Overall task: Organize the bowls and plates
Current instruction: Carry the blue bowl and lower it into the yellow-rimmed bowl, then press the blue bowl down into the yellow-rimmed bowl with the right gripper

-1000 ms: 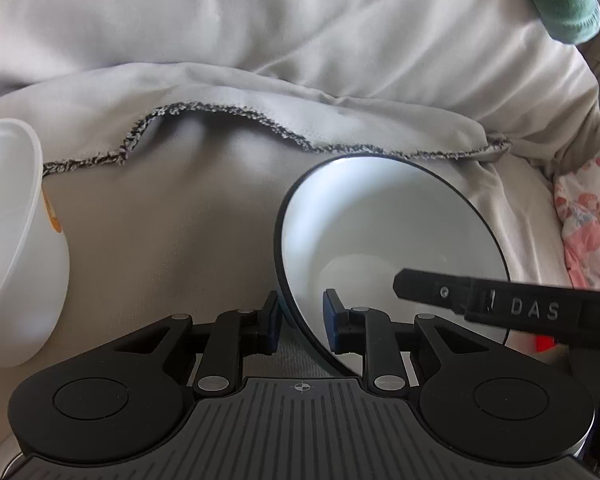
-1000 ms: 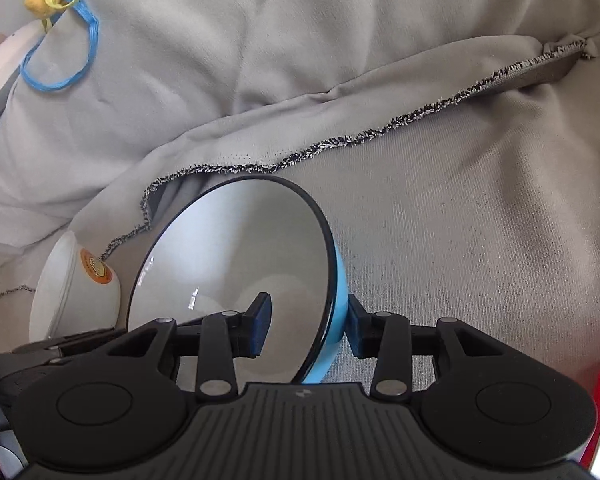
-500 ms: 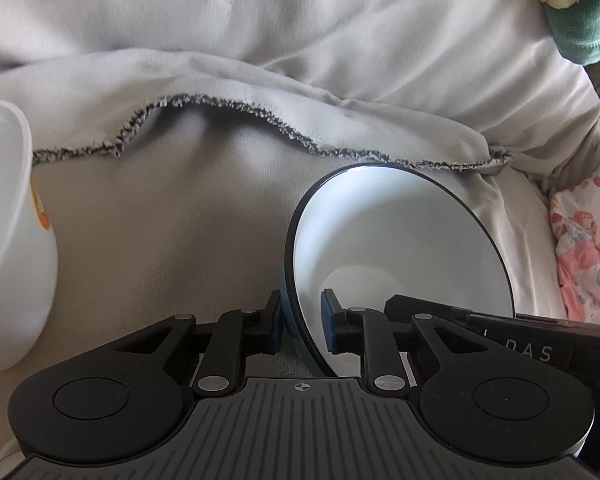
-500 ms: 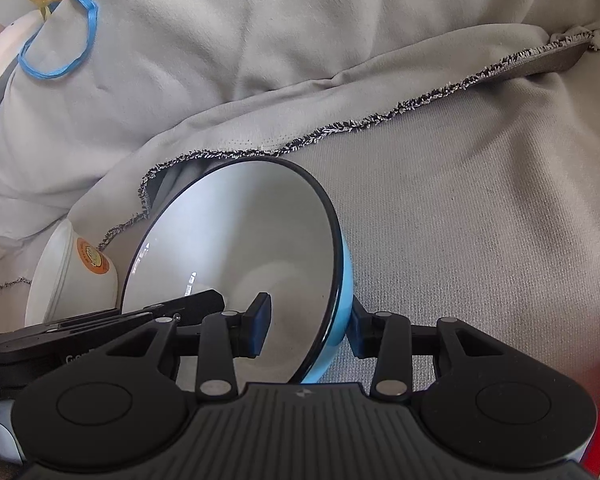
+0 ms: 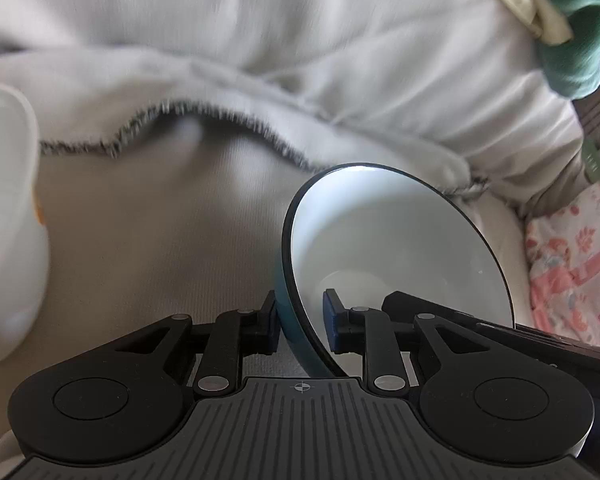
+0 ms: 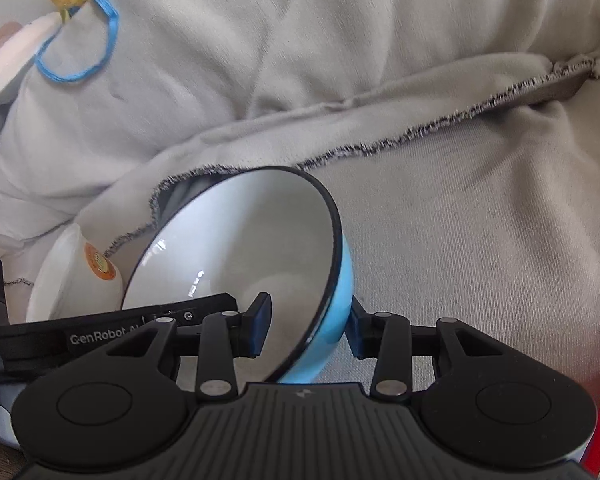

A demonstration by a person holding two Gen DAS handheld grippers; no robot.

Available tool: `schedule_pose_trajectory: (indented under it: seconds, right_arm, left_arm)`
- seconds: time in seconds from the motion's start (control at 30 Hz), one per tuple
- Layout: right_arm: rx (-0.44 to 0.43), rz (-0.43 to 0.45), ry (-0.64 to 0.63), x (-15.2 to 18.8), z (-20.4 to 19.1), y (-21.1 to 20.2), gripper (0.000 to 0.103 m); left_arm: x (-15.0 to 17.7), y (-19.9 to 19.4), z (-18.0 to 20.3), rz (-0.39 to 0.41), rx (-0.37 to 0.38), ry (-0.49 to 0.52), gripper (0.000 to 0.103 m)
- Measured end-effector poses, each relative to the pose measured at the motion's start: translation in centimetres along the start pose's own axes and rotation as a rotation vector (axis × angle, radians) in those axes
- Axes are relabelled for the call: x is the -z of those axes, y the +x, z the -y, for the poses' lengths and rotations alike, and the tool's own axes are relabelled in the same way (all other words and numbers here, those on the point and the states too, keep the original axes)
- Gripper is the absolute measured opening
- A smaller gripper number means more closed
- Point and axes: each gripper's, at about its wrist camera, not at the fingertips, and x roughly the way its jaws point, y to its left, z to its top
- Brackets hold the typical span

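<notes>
My left hand-held gripper points steeply down, and its jaws have just been opening a little — the bowl rim stands between them. My right hand-held gripper tilts down likewise, clamped on the opposite rim — one finger inside, one on the blue wall.

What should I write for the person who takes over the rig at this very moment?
Right hand-held gripper: shut on the rim of the blue bowl, which is tilted steeply.
Left hand-held gripper: astride the opposite rim; its jaws have just been opening, and it is unclear whether the pads press.
White bowl: tilted on the grey cloth beside the blue bowl, not held.
Done: blue bowl grasped; nothing stacked.
Left: probably bring the two bowls together. No plates in view.
</notes>
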Motion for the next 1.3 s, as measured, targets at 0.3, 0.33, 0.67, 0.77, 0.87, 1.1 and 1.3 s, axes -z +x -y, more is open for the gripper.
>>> schedule_pose_trajectory:
  seconds: [0.3, 0.33, 0.67, 0.77, 0.87, 1.1, 1.3]
  right_arm:
    - [-0.026, 0.1, -0.023, 0.1, -2.7, -7.5, 0.04]
    - [-0.016, 0.104, -0.02, 0.6, -2.7, -8.5, 0.04]
    - [0.095, 0.018, 0.047, 8.6, -0.3, -11.7, 0.041]
    - [0.112, -0.021, 0.087, 10.1, 0.8, -10.8, 0.04]
    - [0.109, -0.007, 0.099, 10.9, 1.2, -11.0, 0.04]
    - [0.105, 0.042, 0.106, 11.4, 1.1, -12.3, 0.04]
    - [0.187, 0.157, 0.065, 11.2, 0.5, -14.1, 0.041]
  left_arm:
    - [0.5, -8.7, 4.5, 0.015, 0.024, 0.101, 0.028]
    - [1.0, -9.0, 4.8, -0.017, 0.029, 0.113, 0.028]
    - [6.5, -7.1, 6.1, -0.229, 0.061, 0.163, 0.027]
    - [6.8, -6.7, 6.3, -0.232, 0.017, 0.187, 0.026]
    - [6.5, -7.0, 5.9, -0.243, 0.04, 0.192, 0.026]
    - [5.8, -8.8, 5.8, -0.165, -0.006, 0.242, 0.023]
    - [5.8, -7.6, 5.6, -0.152, -0.064, 0.249, 0.024]
